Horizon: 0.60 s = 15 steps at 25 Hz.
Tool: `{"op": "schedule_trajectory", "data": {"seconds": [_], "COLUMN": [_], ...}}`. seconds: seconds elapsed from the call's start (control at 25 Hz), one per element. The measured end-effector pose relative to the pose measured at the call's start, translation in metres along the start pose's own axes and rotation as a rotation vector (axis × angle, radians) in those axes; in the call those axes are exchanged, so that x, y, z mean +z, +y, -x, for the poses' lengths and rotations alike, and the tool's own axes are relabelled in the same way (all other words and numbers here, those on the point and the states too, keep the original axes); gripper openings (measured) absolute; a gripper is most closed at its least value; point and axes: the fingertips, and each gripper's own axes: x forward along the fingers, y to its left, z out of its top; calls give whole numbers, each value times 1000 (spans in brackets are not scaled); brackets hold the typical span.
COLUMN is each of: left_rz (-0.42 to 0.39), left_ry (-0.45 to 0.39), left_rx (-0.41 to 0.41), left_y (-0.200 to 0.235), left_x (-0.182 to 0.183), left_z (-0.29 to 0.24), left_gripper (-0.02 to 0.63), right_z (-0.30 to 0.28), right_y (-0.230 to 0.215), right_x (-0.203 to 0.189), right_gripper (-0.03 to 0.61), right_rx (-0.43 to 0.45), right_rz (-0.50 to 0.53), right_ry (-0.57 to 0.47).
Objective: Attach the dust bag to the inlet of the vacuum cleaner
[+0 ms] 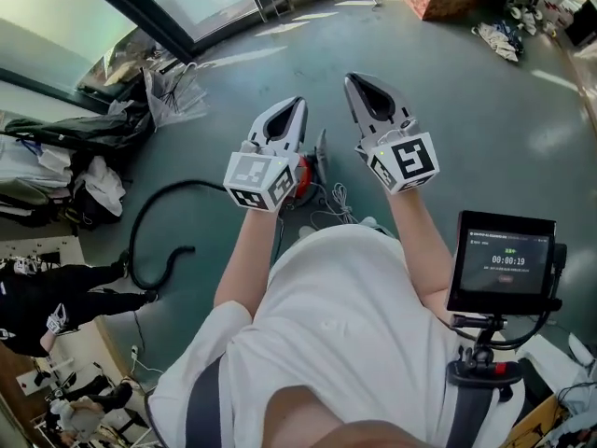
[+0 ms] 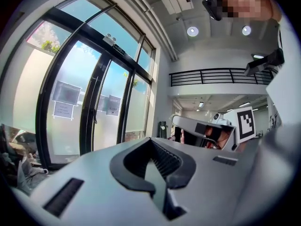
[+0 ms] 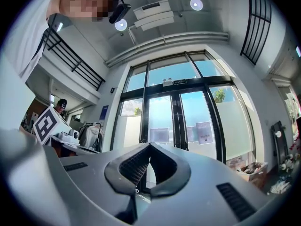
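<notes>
Both jaw pairs together, nothing between: left gripper and right gripper held high, aimed forward. Red vacuum cleaner on floor below, half hidden under left gripper, so left is nearer. Hose curls left. Dust bag not made out.

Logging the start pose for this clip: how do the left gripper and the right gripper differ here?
In the head view the left gripper leans up and to the right, overlapping the red vacuum cleaner. The right gripper leans up and to the left, against bare floor. The left gripper view takes in the right gripper, while the right gripper view faces glass doors. Both are shut and hold nothing.
</notes>
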Motion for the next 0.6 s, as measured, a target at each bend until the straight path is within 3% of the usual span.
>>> {"op": "schedule_trajectory", "data": {"seconds": [0.6], "left_rz": [10], "left_ry": [-35], "left_rx": [11], "left_y": [0], "left_x": [6], "left_z": [-3], "left_gripper": [6], "right_z": [-15], "right_y": [6], "right_x": [0], "right_gripper": [9], "right_rx": [51], "right_rz": [5], "right_ry": [0]}}
